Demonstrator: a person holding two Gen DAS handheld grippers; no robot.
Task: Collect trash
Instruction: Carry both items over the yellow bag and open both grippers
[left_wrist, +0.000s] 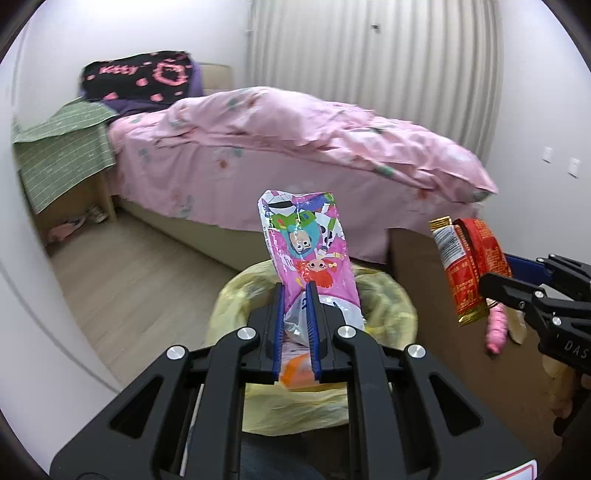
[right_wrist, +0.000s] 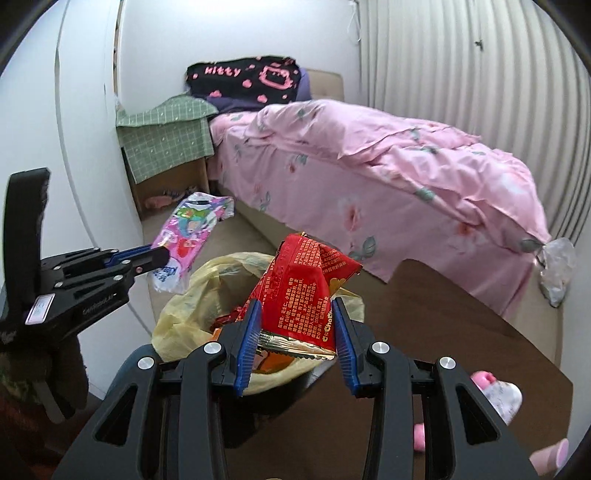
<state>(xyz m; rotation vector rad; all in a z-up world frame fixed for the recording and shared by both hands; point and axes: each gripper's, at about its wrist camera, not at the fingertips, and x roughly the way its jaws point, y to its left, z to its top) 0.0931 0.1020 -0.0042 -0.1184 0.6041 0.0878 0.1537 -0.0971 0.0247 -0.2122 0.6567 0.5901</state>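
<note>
Jaws of the left gripper (left_wrist: 295, 295) are closed on the lower part of a pink cartoon-printed plastic snack wrapper (left_wrist: 308, 251), which stands upright above the yellow plastic bin bag (left_wrist: 391, 306). Right gripper (right_wrist: 295, 314): jaws clamp a crumpled red foil snack packet with gold edging (right_wrist: 301, 288) by its lower end — held in the air just beside and above the same bag, clear of its rim.

From the right wrist view, the bag mouth (right_wrist: 184, 314) is open; red and orange scraps show inside, though their kind cannot be told. Both held items are well apart from each other, one on either side of the bag.

Dark brown counter (right_wrist: 424, 314) lies under the right gripper; small pink objects (right_wrist: 498, 395) rest near its near edge, too blurred to identify. Behind stands a bed with a pink floral quilt (left_wrist: 295, 140) and a black pillow with pink lettering (left_wrist: 144, 77).
</note>
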